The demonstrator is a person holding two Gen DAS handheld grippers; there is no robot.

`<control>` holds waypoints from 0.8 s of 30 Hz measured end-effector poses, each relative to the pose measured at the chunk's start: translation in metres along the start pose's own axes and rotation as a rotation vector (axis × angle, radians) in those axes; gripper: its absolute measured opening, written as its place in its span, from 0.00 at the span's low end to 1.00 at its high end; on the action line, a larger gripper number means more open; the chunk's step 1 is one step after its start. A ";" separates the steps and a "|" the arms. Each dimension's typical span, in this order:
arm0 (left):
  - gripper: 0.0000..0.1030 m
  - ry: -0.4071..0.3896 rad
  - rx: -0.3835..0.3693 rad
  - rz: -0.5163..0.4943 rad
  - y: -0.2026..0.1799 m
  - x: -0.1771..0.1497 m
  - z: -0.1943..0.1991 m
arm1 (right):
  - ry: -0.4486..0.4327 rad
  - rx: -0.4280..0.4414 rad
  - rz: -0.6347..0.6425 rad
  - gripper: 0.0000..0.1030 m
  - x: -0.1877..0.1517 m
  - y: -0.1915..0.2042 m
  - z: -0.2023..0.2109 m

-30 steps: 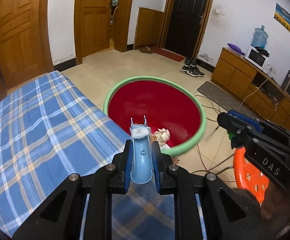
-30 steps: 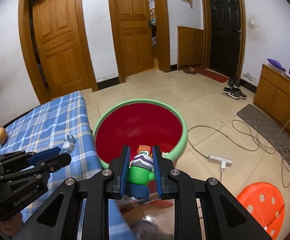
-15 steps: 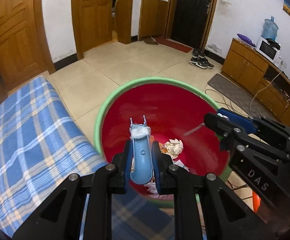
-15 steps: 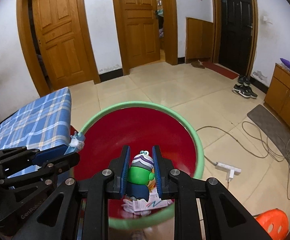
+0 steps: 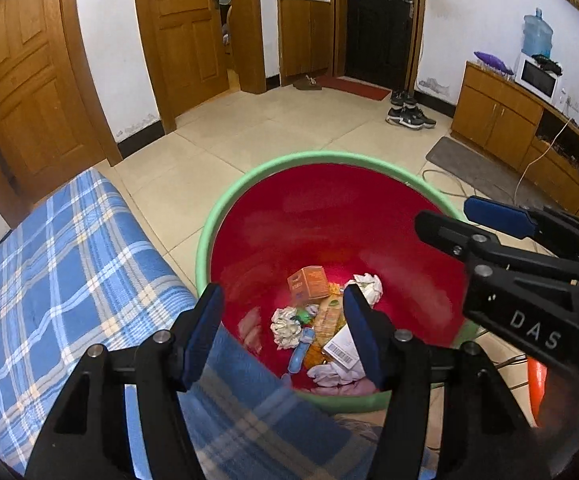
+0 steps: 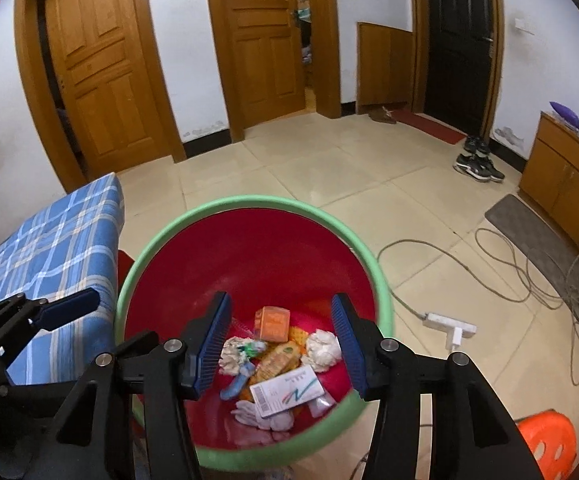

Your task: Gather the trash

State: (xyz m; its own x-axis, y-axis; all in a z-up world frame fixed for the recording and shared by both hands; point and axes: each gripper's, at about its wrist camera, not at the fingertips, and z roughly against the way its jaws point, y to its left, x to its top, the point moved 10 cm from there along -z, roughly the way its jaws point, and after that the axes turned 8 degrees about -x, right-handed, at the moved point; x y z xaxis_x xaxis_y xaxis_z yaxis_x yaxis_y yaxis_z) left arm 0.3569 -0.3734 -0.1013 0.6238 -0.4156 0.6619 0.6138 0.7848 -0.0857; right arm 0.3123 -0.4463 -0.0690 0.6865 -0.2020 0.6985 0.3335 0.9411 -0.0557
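Both grippers hang over the red basin (image 6: pixel 249 256) with the green rim, and both are spread wide with nothing between the pads: the left gripper (image 5: pixel 283 330) and the right gripper (image 6: pixel 281 344) alike. Down on the basin floor lies the trash: crumpled tissue (image 6: pixel 321 346), an orange carton (image 6: pixel 274 323), a white barcoded box (image 6: pixel 287 390) and a blue tube (image 6: pixel 238 380), all heaped together and touching. It looks like light stuff; the tissue should be soft and crush easily, the cartons thin-walled, so pinch across the flat faces. The tube's long axis runs diagonally in the right wrist view, lower-left to upper-right; grip it mid-body. The blue plaid bed (image 5: pixel 69 272) sits just beside the basin.
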 end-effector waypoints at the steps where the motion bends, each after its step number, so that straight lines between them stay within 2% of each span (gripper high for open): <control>1: 0.59 -0.011 -0.004 0.003 -0.001 0.000 0.008 | -0.005 -0.005 -0.004 0.51 0.001 -0.002 0.005; 8: 0.62 -0.098 0.001 0.011 0.002 -0.008 0.064 | -0.078 -0.014 -0.036 0.52 0.007 0.006 0.058; 13: 0.63 -0.226 -0.033 0.023 0.008 -0.025 0.110 | -0.189 -0.009 -0.068 0.53 0.002 0.027 0.106; 18: 0.69 -0.403 -0.049 0.041 0.017 -0.039 0.161 | -0.326 -0.021 -0.096 0.59 -0.009 0.036 0.148; 21: 0.70 -0.452 0.013 0.036 0.030 -0.049 0.168 | -0.408 -0.077 -0.076 0.62 -0.015 0.043 0.163; 24: 0.70 -0.473 0.022 0.053 0.043 -0.055 0.163 | -0.448 -0.100 -0.074 0.62 -0.026 0.047 0.167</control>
State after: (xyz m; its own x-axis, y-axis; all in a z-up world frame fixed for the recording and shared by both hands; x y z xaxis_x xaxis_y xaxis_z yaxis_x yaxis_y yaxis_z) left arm 0.2699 -0.2421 -0.0197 0.3620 -0.1232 0.9240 0.5735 0.8109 -0.1166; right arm 0.2023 -0.3520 0.0291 0.3190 -0.1094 0.9414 0.4466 0.8935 -0.0475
